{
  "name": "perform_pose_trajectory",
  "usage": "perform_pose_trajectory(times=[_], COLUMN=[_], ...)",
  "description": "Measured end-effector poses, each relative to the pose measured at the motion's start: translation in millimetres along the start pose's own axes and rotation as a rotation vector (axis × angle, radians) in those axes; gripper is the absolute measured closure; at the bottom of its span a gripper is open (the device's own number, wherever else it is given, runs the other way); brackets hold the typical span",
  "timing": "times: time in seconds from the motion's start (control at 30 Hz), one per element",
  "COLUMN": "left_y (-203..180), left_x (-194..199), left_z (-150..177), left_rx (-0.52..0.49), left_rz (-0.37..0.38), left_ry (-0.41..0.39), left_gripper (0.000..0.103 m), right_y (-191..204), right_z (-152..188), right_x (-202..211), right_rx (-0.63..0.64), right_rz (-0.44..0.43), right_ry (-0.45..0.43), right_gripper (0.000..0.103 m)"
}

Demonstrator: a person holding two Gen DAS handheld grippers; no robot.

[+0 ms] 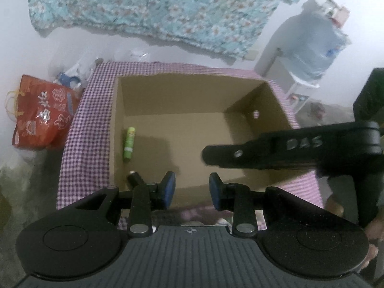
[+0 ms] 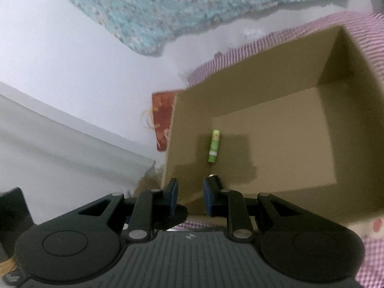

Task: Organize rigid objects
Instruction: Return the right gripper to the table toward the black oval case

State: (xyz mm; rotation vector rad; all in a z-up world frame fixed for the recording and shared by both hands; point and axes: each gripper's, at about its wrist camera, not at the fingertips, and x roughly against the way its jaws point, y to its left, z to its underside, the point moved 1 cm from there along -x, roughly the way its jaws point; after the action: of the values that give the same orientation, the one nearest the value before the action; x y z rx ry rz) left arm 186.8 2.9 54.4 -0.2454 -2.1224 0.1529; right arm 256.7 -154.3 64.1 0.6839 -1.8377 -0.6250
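Note:
An open cardboard box [image 1: 192, 96] [image 2: 276, 76] stands on a purple checked cloth [image 1: 91, 124]. A green tube [image 1: 128, 143] [image 2: 214, 149] lies on the box floor near its left wall. A small dark cylinder [image 1: 134, 177] [image 2: 214, 178] lies just nearer, partly hidden by fingers. My left gripper [image 1: 192, 188] is open and empty over the box's near edge. My right gripper [image 2: 190, 196] is open and empty over the near left corner of the box; its body [image 1: 288, 148] shows in the left wrist view.
A red printed bag [image 1: 40, 117] [image 2: 163, 117] stands left of the box. A floral blue cloth [image 1: 153, 7] hangs behind. A large water bottle [image 1: 314, 40] sits on a white stand at the back right. Small clutter [image 1: 72, 76] lies behind the bag.

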Motion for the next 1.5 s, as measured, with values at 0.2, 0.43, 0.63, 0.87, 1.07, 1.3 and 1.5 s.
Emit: perform_pose_trajectory(times=[0.2,0.43,0.63,0.87,1.07,1.3,1.5], left_y=[-18,-37,-52,-61,-61,-55,-49], left_x=[30,38,15,-19,-44,-65,-77], left_z=[28,79,125,149,154,155,155], left_rx=[-0.024,-0.070,-0.091,-0.089,-0.093,-0.084,-0.071], left_rz=[0.045,0.074,0.128,0.145,0.122,0.110,0.109], left_ry=[-0.031,-0.009,0.071,0.119,0.146,0.183,0.213], left_gripper=[0.072,0.072,0.072,0.072,0.072,0.072,0.072], right_y=[-3,-21,-51,-86,-101,-113,-118], right_z=[36,89,136,165,167,160,153], right_x=[51,71,76,59,35,8,-12], right_rx=[-0.006,0.011,-0.037,-0.104,-0.167,-0.181,-0.169], right_rz=[-0.053,0.005,0.022,0.045,0.027,0.057,0.103], right_ry=[-0.085,-0.088,-0.075,-0.020,0.000,0.029,0.071], right_gripper=[0.077,0.071,0.059,0.058,0.059,0.064,0.066])
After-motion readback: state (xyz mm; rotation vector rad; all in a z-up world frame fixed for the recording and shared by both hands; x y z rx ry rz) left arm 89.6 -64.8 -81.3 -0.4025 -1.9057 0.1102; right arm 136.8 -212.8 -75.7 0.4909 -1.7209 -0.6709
